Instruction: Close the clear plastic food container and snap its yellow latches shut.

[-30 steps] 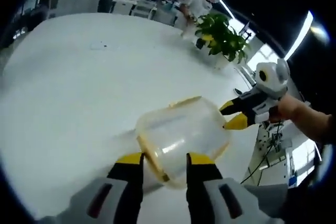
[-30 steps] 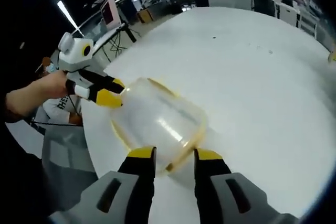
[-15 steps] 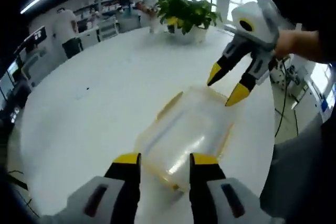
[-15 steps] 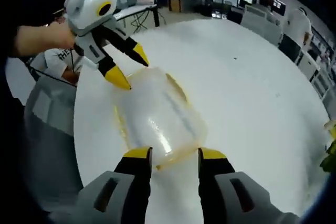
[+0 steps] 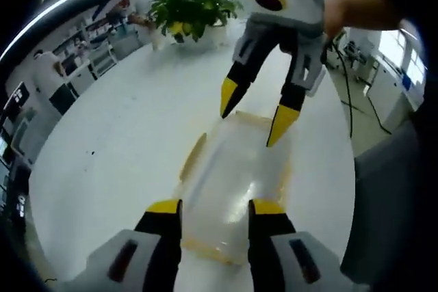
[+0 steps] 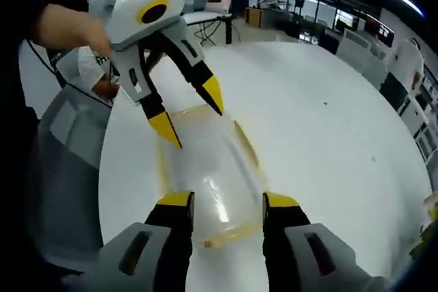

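Claws [image 5: 215, 208] [image 6: 224, 202] now steeper over container [image 5: 236, 182] (both spread).

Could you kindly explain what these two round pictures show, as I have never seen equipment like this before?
There is no robot: a person holds a two-jaw tool in each hand, and a fisheye camera rides on each. In the left gripper view, the left tool rises from the bottom and the right tool reaches in opposite; the right gripper view mirrors this. Both tools are open, holding nothing, poised over a clear plastic container with yellow latches, lying on a round white table. A potted plant stands at the table's far edge.
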Available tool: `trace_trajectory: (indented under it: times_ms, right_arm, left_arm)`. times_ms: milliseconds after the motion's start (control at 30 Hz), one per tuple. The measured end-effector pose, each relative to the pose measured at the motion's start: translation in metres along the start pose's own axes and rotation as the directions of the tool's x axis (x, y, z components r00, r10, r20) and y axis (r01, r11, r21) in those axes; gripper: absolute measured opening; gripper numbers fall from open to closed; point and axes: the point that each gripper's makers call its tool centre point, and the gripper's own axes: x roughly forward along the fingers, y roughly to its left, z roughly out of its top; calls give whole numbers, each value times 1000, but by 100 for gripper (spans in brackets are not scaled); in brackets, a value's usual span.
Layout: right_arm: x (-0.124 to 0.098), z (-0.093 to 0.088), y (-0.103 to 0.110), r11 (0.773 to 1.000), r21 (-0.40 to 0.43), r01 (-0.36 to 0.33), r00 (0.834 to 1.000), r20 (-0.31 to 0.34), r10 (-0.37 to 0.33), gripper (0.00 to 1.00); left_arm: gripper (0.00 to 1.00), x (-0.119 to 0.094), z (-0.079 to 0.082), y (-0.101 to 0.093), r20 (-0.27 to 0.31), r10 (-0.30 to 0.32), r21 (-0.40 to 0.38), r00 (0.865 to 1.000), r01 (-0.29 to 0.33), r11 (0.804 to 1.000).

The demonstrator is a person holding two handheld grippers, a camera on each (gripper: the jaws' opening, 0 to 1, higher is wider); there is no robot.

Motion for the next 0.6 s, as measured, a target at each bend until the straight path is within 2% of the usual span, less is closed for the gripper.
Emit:
trace_trajectory:
  times_ms: [133, 267, 600]
  right_arm:
    - [6, 10, 5, 999, -30, -17, 1000, 11, 18, 39]
    - [12, 13, 7, 998, -56, -32, 999, -6, 32, 38]
    - [23, 24, 1, 996, -70, -53, 999, -10, 52, 38]
  left_arm:
    - [33, 1, 7, -9, 13, -26, 17, 1000, 26, 1000]
    - [36, 3, 10, -14, 21, -41, 25, 999, 41, 999]
    - [42, 5, 14, -27, 39, -64, 59, 997, 61, 996]
